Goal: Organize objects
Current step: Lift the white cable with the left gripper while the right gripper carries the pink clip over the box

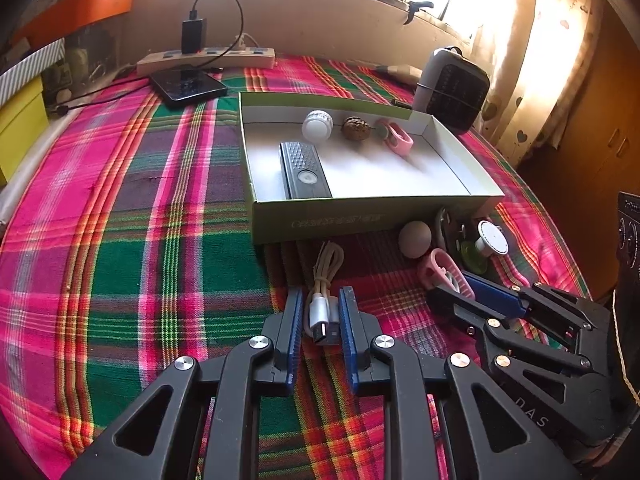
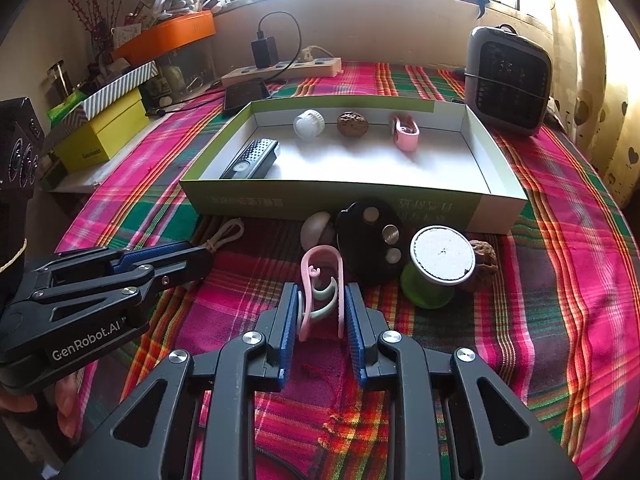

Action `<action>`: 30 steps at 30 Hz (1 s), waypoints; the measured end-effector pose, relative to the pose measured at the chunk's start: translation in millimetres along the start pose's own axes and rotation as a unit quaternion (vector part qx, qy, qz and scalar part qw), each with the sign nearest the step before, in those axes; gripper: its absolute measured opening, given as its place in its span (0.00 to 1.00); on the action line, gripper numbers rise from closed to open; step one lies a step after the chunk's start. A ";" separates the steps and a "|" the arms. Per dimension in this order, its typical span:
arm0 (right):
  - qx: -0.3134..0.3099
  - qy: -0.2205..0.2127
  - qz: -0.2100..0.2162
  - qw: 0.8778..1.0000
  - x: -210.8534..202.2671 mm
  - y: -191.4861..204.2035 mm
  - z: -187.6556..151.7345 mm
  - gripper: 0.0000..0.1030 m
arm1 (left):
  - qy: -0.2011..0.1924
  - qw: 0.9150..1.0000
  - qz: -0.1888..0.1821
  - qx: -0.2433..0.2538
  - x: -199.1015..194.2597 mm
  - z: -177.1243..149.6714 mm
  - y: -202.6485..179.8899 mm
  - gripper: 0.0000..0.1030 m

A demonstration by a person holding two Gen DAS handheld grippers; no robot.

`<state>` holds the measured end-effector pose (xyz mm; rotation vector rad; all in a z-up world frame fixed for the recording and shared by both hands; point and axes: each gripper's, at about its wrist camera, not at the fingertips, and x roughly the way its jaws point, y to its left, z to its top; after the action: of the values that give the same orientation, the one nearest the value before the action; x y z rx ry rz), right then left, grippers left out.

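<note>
The coiled cable [image 1: 322, 280] lies long-ways toward the box [image 1: 360, 216], plug end near. It is cream with a silver plug. The left gripper [image 1: 320, 312] fingers squeeze it. The right gripper [image 2: 322, 312] fingers pinch a pink clip [image 2: 320, 280]. A grey ball [image 1: 415, 239] sits just beside the box.

L gripper [image 1: 320, 312] fingers clamped on coiled USB cable [image 1: 322, 280], plaid surface [image 1: 120, 240], open box [image 1: 360, 216] w/ remote [image 1: 306, 172], R gripper [image 1: 472, 296] on pink clip [image 1: 442, 268]
</note>
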<state>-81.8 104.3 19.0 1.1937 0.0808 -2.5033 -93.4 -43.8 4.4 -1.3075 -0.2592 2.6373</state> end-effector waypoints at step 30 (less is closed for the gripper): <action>-0.004 -0.013 0.018 1.000 -9.6 1.4 -1.3 0.24 | 0.016 0.999 0.019 0.039 -4.7 -7.5 -13.7 0.21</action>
<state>-74.8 106.1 25.6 1.1490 0.0610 -2.4850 -83.4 -31.1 6.8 -1.3419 -0.1281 2.6256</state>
